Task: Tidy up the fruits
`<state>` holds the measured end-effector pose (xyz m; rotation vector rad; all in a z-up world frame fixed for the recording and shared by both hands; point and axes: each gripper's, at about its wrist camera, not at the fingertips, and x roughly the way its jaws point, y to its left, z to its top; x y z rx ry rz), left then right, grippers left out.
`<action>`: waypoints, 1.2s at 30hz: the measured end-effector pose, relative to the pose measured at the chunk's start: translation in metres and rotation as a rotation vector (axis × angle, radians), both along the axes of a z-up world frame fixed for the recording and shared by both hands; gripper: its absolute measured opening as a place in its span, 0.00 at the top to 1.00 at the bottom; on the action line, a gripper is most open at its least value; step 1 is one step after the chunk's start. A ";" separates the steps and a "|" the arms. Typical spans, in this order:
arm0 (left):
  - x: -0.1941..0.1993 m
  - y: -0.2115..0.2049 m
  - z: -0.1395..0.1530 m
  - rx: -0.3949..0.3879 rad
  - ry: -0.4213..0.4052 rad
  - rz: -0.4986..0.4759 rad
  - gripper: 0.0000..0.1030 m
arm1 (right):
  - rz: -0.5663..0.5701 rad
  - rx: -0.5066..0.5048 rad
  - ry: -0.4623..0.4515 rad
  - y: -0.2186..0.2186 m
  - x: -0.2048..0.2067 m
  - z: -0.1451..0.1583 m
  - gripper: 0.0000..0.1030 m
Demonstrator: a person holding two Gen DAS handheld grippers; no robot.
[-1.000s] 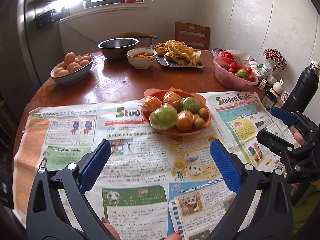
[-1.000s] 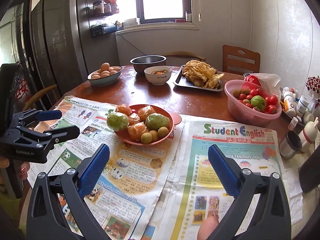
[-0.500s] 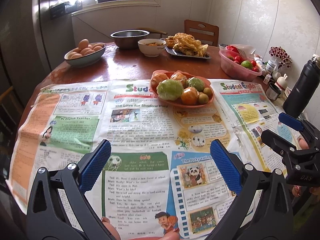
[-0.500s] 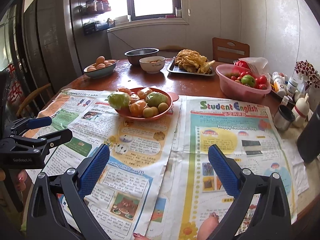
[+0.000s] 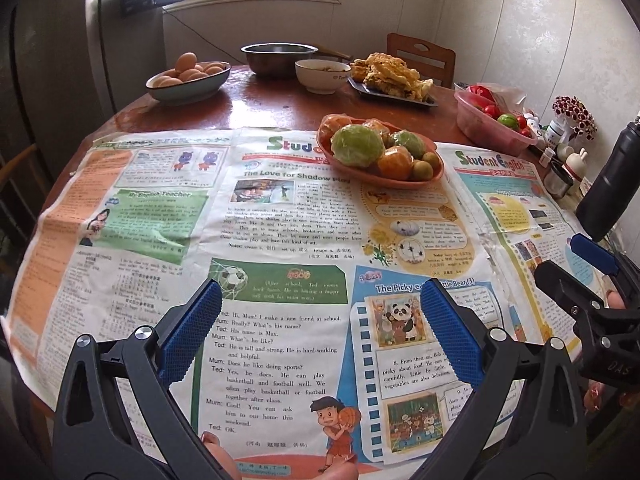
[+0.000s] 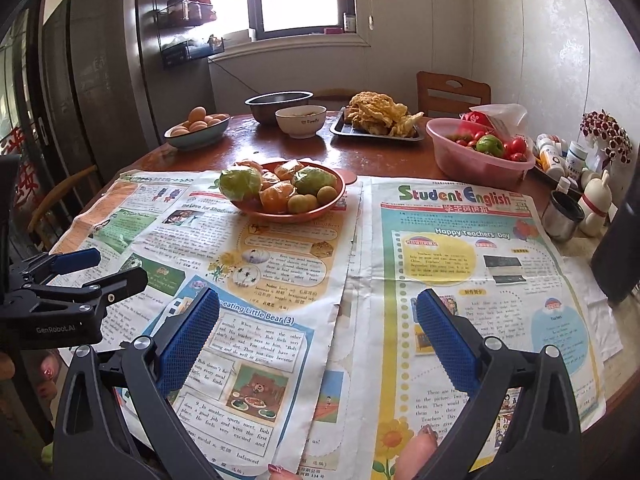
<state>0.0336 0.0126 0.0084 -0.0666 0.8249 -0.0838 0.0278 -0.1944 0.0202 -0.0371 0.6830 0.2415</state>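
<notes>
- Fruit: all of it heaped on the orange plate (image 6: 338,194), which sits on the newspaper (image 5: 280,240) at mid-table, well beyond both tools. You have two large green fruits (image 6: 240,184), several orange ones (image 6: 277,197) and two small yellow-green ones (image 6: 303,203), touching and partly stacked.
- Wrapping: the green and orange pieces look to be in clear film or bags. Judge them slippery, with film that may bunch under the pads.
- Handling: the round shapes will likely roll once freed from the pile. The orange ones are probably soft, so squeeze lightly. Take each across its widest part, from the top of the heap.
- Stage: fruit gathered on one plate fits a finished sort or a pile awaiting sorting. You cannot tell which from here.
- Left gripper (image 5: 320,326): jaws spread wide, nothing between them, low over the paper's near edge.
- Right gripper (image 6: 318,330): the same, spread and empty, beside the left.
- Nearby: pink basin (image 6: 444,160) holds red fruit or tomatoes and one green piece; whether it belongs to the job is unclear.
- Hidden: the plate's far side and whatever lies under the heap; fruit kinds not certain.
</notes>
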 end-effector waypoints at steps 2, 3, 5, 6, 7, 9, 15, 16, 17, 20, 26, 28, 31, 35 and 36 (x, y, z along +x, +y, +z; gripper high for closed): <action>0.001 -0.001 -0.003 0.006 0.008 -0.001 0.09 | -0.002 -0.004 0.007 0.000 0.001 -0.003 0.04; 0.001 -0.002 -0.004 0.010 0.010 -0.006 0.09 | -0.002 -0.004 0.009 0.000 0.000 -0.004 0.04; 0.002 -0.002 -0.005 0.008 0.009 -0.006 0.09 | 0.002 -0.006 0.013 0.001 0.001 -0.005 0.04; 0.002 -0.003 -0.005 0.007 0.010 -0.008 0.09 | 0.003 -0.009 0.014 0.002 0.001 -0.005 0.04; 0.002 -0.003 -0.006 0.008 0.010 -0.006 0.09 | 0.006 -0.008 0.015 0.002 0.002 -0.006 0.04; 0.001 -0.003 -0.006 0.008 0.011 -0.008 0.09 | 0.006 -0.007 0.017 0.002 0.002 -0.007 0.04; 0.000 -0.005 -0.009 0.010 0.012 -0.010 0.09 | 0.000 -0.006 0.025 0.001 0.004 -0.011 0.04; 0.000 -0.006 -0.009 0.010 0.012 -0.012 0.09 | 0.001 -0.006 0.024 0.001 0.003 -0.011 0.04; 0.000 -0.006 -0.009 0.011 0.011 -0.013 0.09 | 0.001 -0.008 0.021 0.001 0.003 -0.011 0.04; 0.000 -0.006 -0.009 0.013 0.011 -0.012 0.09 | 0.003 -0.007 0.021 0.001 0.004 -0.011 0.04; 0.000 -0.006 -0.010 0.014 0.012 -0.010 0.09 | 0.000 -0.006 0.021 -0.001 0.003 -0.012 0.04; 0.000 -0.006 -0.009 0.016 0.012 -0.010 0.09 | 0.000 -0.006 0.022 -0.001 0.003 -0.011 0.04; 0.000 -0.006 -0.009 0.015 0.011 -0.012 0.09 | -0.004 -0.005 0.022 -0.001 0.003 -0.011 0.04; 0.000 -0.006 -0.008 0.016 0.012 -0.008 0.09 | -0.006 -0.005 0.019 -0.001 0.003 -0.010 0.04; 0.000 -0.006 -0.008 0.015 0.010 -0.007 0.09 | -0.006 -0.006 0.018 -0.002 0.003 -0.010 0.04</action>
